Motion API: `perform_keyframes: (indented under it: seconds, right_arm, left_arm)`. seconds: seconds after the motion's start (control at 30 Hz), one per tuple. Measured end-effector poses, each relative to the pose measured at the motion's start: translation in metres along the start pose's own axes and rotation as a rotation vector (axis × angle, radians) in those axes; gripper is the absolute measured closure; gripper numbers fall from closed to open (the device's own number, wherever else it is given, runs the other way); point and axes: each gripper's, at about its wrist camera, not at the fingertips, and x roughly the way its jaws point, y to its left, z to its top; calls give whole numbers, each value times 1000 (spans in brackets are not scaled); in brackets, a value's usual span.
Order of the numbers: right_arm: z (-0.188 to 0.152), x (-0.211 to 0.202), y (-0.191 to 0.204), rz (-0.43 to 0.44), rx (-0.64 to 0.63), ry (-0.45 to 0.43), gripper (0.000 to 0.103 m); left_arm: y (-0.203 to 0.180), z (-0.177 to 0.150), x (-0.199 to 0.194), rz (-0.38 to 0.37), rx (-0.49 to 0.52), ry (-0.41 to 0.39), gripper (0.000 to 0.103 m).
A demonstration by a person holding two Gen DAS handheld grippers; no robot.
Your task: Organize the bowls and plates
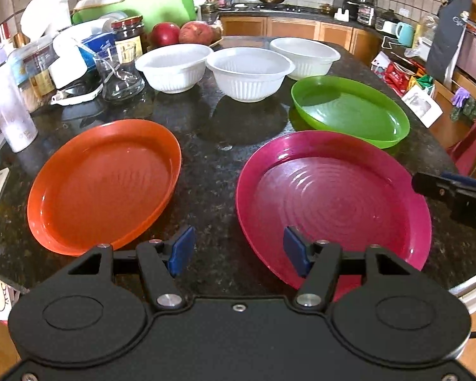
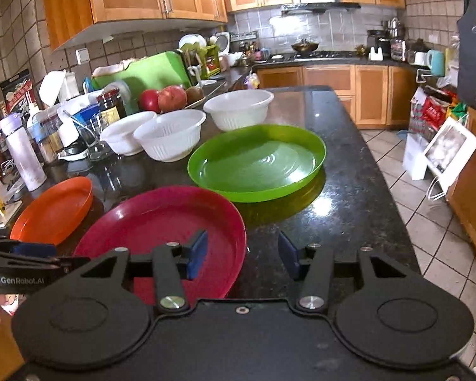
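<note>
We judge nothing is stacked yet; three plates, orange plate point(image 1: 103, 184), magenta plate point(image 1: 333, 203) and green plate point(image 1: 349, 111), lie apart on the surface point(image 1: 212, 146), three white bowls point(image 1: 249, 73) behind them; left gripper point(image 1: 239, 250) and right gripper point(image 2: 242, 255) hover spread, holding nothing; next we would pinch a plate rim; "GenRobot.AI" is legible on the left gripper's side.
</note>
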Motion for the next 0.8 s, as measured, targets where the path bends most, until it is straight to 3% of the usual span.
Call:
perform_keyframes:
  seconds: [0.47, 0.8]
  right_arm:
    - [1, 19, -5, 31, -50, 46, 69]
    - [1, 23, -8, 58, -56, 64, 78]
  left_arm:
    - [-12, 9, 15, 16, -12, 18, 48]
    - [-18, 12, 15, 7, -9, 11, 60]
